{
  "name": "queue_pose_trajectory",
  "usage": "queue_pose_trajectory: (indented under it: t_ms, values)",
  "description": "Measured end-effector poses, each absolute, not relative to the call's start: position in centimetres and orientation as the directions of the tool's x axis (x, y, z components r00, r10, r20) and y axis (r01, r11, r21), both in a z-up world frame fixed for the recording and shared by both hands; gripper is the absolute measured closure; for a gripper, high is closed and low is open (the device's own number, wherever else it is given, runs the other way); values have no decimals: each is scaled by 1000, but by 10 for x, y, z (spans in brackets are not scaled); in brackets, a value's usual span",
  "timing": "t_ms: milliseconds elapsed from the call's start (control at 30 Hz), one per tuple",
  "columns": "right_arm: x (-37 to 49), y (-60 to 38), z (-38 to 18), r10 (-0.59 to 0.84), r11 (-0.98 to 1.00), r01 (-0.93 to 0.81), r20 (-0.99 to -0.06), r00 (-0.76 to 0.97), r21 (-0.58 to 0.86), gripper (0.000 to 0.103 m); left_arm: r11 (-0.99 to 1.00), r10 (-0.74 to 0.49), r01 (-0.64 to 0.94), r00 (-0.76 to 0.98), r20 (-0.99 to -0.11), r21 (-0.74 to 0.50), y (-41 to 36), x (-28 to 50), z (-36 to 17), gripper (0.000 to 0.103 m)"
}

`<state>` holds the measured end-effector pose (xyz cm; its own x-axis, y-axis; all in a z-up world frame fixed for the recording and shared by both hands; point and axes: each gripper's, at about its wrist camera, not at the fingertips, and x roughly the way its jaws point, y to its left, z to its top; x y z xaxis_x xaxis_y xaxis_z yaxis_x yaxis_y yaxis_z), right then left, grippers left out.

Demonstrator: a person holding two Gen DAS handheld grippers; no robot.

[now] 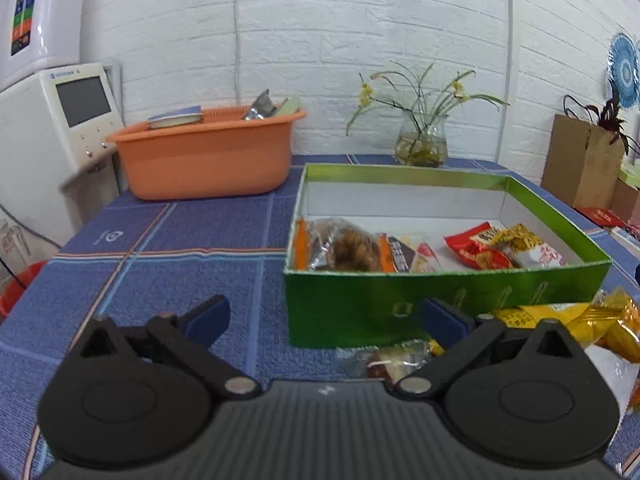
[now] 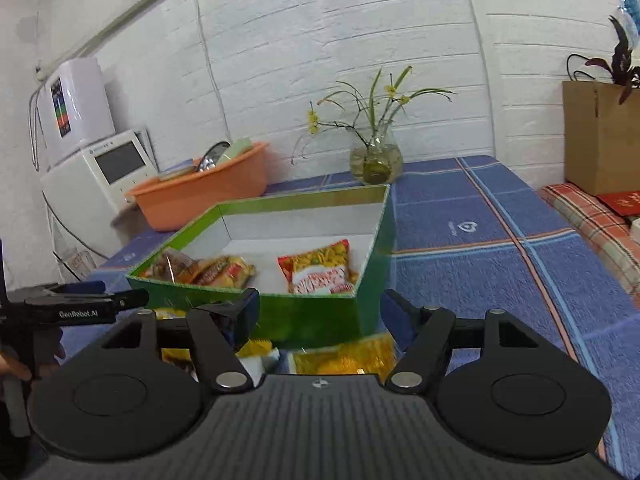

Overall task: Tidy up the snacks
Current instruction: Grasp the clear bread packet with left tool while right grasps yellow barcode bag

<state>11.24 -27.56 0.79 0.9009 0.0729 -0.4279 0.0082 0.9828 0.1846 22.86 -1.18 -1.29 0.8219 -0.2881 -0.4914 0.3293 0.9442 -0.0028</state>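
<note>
- left wrist view, far left: a white appliance [image 1: 60,128] with a dark screen stands beside the table, and an orange basin [image 1: 208,156] sits at the far left of the blue checked tablecloth [image 1: 160,240].
- near centre: the left gripper [image 1: 326,320] hovers low over the cloth, its blue-padded fingers [image 1: 208,316] spread wide and holding nothing.
- centre right: an open green box [image 1: 440,304] holds several snack packets [image 1: 400,252] along its near wall; its far half is bare.
- near right: loose snacks wait outside the box, a clear-wrapped one [image 1: 396,360] just ahead of the left gripper and yellow and gold packets [image 1: 580,320] to its right.
- far centre: a glass vase of flowers [image 1: 420,144].
- right wrist view: the right gripper [image 2: 320,316] is also wide open and empty, with a yellow packet [image 2: 344,356] lying between its fingers, just in front of the box.
- the step in hand looks like picking up a loose snack; the next move likely calls for lowering around a packet, closing gently on the crinkly wrapper, then lifting it over the box wall.
</note>
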Motion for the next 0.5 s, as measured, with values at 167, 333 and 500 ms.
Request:
queue_pose_trajectory:
  t_ms: [167, 333, 500]
  values:
    - [116, -269, -9, 44, 983, 59, -527, 849, 177, 0, 913, -365, 405, 766, -528, -44, -24, 232, -20, 0]
    - [127, -268, -24, 12, 981, 110, -610, 793, 162, 0, 889, -433, 441, 716, -547, -125, -22, 233, -27, 0]
    - [109, -286, -33, 26, 966, 131, -591, 807, 222, 11, 843, -534, 443, 627, -567, -305, -14, 241, -42, 9]
